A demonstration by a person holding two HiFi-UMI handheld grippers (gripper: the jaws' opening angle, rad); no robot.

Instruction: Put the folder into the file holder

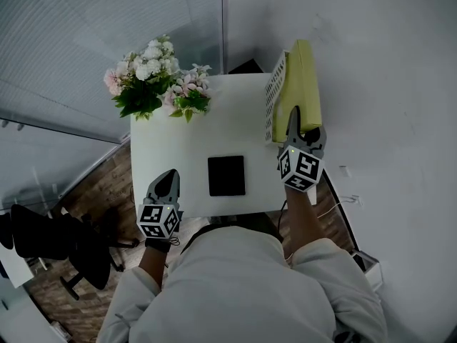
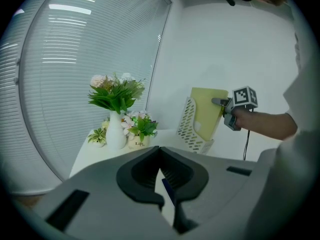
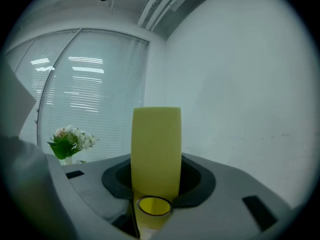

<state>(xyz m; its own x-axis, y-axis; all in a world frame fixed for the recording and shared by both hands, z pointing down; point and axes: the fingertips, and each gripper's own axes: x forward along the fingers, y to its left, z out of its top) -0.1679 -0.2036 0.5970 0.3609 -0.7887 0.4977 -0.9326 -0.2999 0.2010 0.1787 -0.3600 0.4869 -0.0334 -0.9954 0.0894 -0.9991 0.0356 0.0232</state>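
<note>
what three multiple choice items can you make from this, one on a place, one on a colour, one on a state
1. Where on the table is the holder?
A. at its left edge
B. at its right edge
C. in the middle

2. What colour is the folder?
A. yellow
B. blue
C. red

3. What state is the right gripper in?
A. open and empty
B. shut with nothing in it
C. shut on the folder

Answers:
1. B: the head view shows the white holder standing at the table's right edge.
2. A: it shows yellow in all three views.
3. C: the right gripper view shows the folder clamped between the jaws.
</note>
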